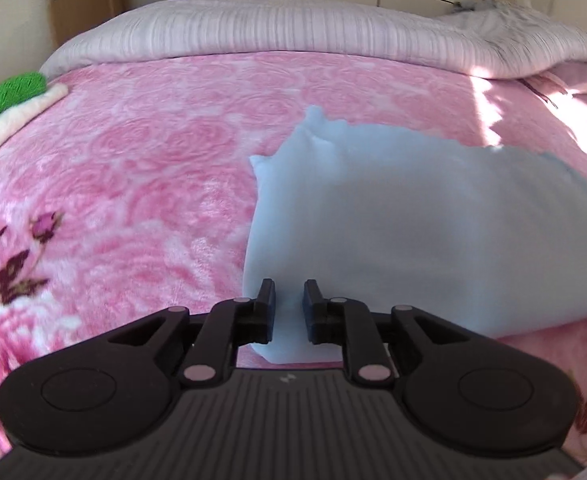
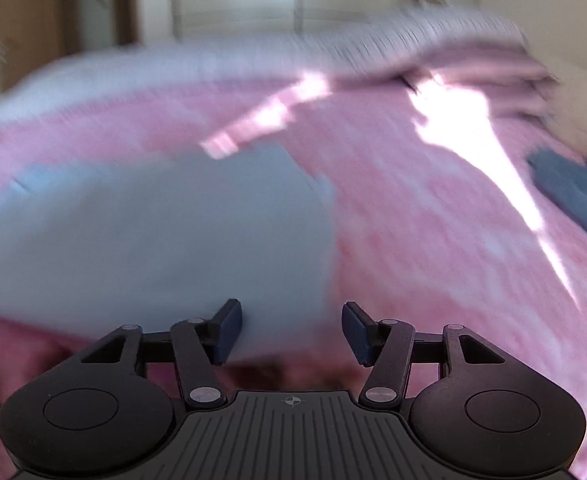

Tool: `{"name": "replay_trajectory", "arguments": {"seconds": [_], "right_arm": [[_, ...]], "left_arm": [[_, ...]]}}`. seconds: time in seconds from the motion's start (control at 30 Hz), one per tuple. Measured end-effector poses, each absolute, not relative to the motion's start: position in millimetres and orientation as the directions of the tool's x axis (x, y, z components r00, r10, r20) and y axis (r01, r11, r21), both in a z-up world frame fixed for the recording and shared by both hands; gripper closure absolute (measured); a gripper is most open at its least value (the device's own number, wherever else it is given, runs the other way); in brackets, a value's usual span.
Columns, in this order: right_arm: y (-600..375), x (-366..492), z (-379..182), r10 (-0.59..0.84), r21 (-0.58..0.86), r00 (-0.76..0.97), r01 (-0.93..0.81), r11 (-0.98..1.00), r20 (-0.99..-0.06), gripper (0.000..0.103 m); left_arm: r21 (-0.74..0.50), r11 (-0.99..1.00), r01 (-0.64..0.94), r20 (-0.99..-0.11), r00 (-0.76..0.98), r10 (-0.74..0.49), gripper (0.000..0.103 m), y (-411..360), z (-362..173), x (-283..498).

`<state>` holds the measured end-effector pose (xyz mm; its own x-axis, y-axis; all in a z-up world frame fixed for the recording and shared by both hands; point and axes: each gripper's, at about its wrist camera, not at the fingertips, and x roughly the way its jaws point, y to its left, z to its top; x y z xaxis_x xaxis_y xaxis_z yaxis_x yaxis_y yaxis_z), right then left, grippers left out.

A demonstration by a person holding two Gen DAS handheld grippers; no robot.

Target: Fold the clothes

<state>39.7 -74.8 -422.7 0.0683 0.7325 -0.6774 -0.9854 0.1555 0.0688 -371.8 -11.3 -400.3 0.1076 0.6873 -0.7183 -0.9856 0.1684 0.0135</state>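
A light blue garment (image 1: 433, 232) lies folded on the pink floral blanket (image 1: 133, 168), right of centre in the left wrist view. Its near left corner runs between the fingers of my left gripper (image 1: 289, 308), whose jaws stand narrowly apart and pinch the cloth. The right wrist view is smeared by motion. There the same blue garment (image 2: 165, 232) fills the left half, and my right gripper (image 2: 291, 328) is open over its near right edge with nothing clamped between the pads.
A striped lilac duvet (image 1: 293, 36) is bunched along the far side of the bed. At the left edge lie a green knit item (image 1: 9, 96) and a cream cloth (image 1: 17, 120). A dark blue garment (image 2: 573, 196) sits on the right side. A door and wardrobes stand behind.
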Motion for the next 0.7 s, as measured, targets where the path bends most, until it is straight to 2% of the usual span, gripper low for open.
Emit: {"name": "replay_trajectory", "arguments": {"seconds": [0.07, 0.2, 0.3, 0.5, 0.7], "right_arm": [[-76, 56, -424, 0.714, 0.187, 0.031, -0.956, 0.226, -0.700, 0.047], [-83, 44, -400, 0.696, 0.138, 0.070, -0.961, 0.238, -0.715, 0.047], [-89, 29, -392, 0.667, 0.138, 0.056, -0.962, 0.235, -0.743, 0.047], [-111, 0, -388, 0.630, 0.177, 0.005, -0.958, 0.226, -0.776, 0.047], [-138, -32, -372, 0.628, 0.151, 0.008, -0.968, 0.200, -0.778, 0.047]], "left_arm": [[0.016, 0.151, -0.988, -0.727, 0.092, 0.681, 0.088, -14, -399, -370], [0.022, 0.141, -0.990, -0.742, 0.078, 0.666, 0.085, -27, -390, -362], [0.032, 0.163, -0.986, -0.752, 0.083, 0.654, 0.076, -46, -383, -348], [0.051, 0.198, -0.979, -0.779, 0.085, 0.622, 0.074, -79, -382, -330], [0.078, 0.235, -0.969, -0.753, 0.097, 0.651, 0.068, -110, -367, -325]]}}
